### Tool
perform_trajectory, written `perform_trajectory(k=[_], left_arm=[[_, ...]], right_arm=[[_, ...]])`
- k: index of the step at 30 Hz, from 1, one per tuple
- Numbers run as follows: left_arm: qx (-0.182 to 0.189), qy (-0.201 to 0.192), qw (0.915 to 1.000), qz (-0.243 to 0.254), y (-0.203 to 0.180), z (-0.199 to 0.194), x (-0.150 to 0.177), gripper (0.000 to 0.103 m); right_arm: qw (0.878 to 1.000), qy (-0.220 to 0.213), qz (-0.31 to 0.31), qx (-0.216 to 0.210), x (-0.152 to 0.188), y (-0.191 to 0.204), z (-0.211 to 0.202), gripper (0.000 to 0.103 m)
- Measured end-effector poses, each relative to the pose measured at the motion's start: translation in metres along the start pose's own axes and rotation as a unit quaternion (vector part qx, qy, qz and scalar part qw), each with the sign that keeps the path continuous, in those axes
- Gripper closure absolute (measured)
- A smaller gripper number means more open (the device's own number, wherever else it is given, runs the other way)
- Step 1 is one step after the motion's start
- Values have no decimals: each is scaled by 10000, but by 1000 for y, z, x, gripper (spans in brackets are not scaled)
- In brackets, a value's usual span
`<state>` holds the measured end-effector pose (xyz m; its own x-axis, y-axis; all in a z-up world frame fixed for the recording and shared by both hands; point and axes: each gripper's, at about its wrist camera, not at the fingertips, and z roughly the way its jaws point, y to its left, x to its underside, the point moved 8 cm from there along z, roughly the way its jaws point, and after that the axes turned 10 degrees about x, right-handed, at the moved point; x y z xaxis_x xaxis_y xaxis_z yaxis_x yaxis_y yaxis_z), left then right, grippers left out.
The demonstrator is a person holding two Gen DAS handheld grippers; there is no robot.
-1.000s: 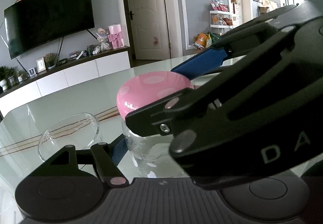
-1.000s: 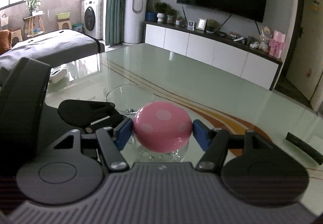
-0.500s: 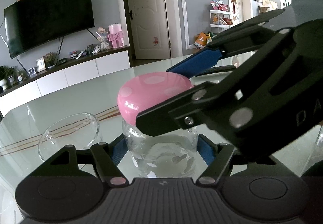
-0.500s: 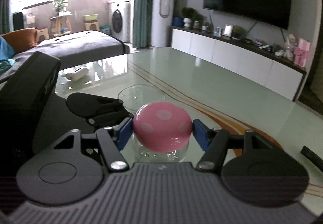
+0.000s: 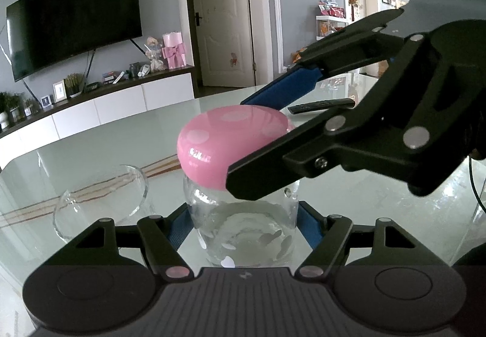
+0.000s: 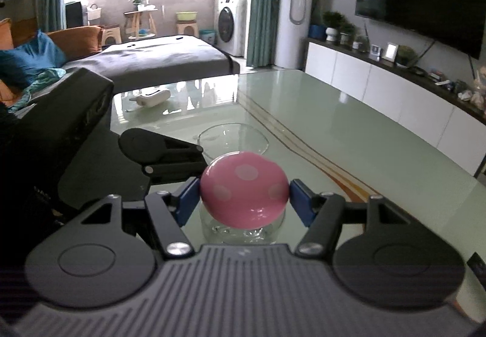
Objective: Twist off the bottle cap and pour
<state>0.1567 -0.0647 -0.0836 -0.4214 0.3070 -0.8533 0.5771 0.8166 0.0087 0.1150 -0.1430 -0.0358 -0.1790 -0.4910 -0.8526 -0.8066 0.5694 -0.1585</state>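
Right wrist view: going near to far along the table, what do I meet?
Pink cap on the bottle → glass bowl → white remote.

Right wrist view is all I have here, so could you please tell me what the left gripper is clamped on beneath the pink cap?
Observer: The left gripper has its blue pads on the body of the clear glass bottle, below the pink cap.
Operator: Thank you. Is the bottle standing on the table?
Observer: It looks upright with its base on the glass table.
Operator: Is anything behind my right gripper that I cannot see?
Observer: Yes, a dark remote control lies on the table beyond the right gripper, which is shut on the pink cap.
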Motion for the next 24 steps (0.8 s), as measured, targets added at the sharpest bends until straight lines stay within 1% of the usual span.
perform_trajectory(k=[6,10,12,13,15,19,21,23,24], left_arm=[[2,20,10000,-9,0,-1,1,28],[-5,35,10000,-22,-1,-1,0,28],[-13,39,10000,-22,0,0,0,28],[-20,42,10000,-20,-1,0,0,28],[-34,46,10000,-22,-1,0,1,28],[-56,39,10000,-29,0,0,0,28],[-62,33,10000,-31,0,1,0,28],[-64,28,10000,-29,0,0,0,28],[-65,28,10000,-28,0,0,1,28]], right_arm=[[9999,8,-68,-118,0,-2,0,38],[9999,19,-62,-80,0,-2,0,37],[10000,29,-31,48,0,0,0,37],[9999,26,-30,134,0,0,0,31],[9989,0,-44,457,1,3,-1,26],[9951,-43,159,975,3,9,-4,24],[9909,15,333,1304,3,13,-4,24],[9880,66,489,1466,3,18,-3,24],[9877,56,574,1453,3,19,-2,24]])
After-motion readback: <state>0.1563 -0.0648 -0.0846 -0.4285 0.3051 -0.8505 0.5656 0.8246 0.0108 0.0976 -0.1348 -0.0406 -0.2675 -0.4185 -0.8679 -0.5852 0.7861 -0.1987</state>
